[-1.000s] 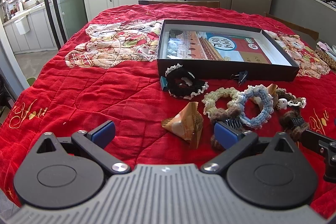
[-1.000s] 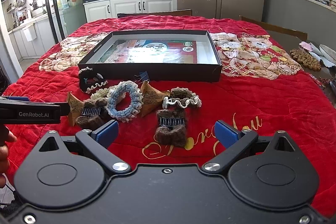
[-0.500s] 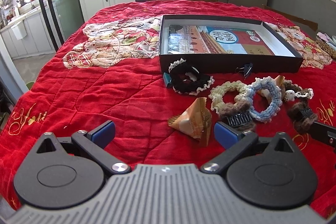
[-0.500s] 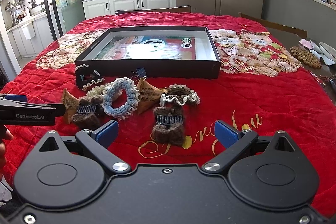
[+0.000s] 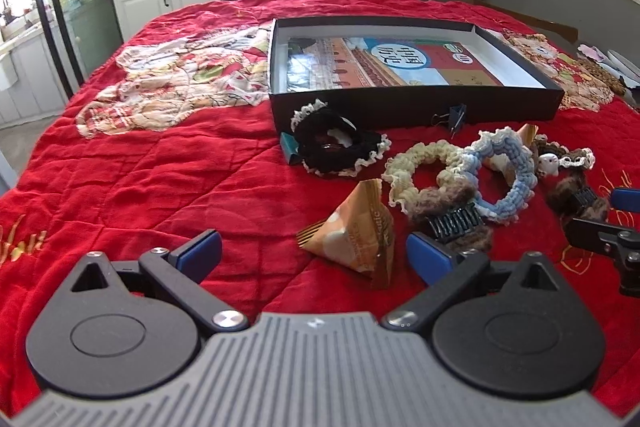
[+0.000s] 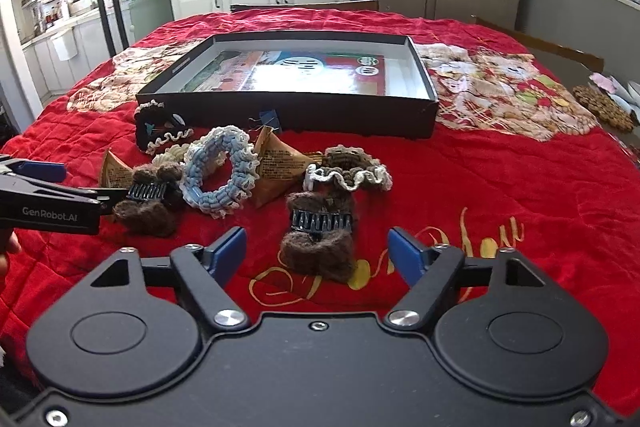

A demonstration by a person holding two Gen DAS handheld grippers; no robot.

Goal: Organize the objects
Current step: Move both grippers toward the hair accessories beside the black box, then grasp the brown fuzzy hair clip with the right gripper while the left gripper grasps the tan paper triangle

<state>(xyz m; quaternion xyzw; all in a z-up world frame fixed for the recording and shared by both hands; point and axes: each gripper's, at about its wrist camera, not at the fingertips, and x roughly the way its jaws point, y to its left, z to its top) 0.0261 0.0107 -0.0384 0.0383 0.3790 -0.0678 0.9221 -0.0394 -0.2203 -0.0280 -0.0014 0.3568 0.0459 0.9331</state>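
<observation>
1. "GenRobot.AI" stands in white on the side of the left tool [image 6: 52, 203].
2. Large Chinese characters, "中国历史", sit in a blue circle on the book [image 5: 400, 61] inside the box [image 5: 416, 107].

A red quilted cloth [image 6: 500, 187] with gold script covers the table, carrying a black box [image 6: 288, 115], a blue-and-white scrunchie [image 6: 218, 183], a cream scrunchie [image 5: 416, 167], brown fuzzy clips [image 6: 320, 227] and blue-padded black tongs [image 6: 314, 253].
</observation>
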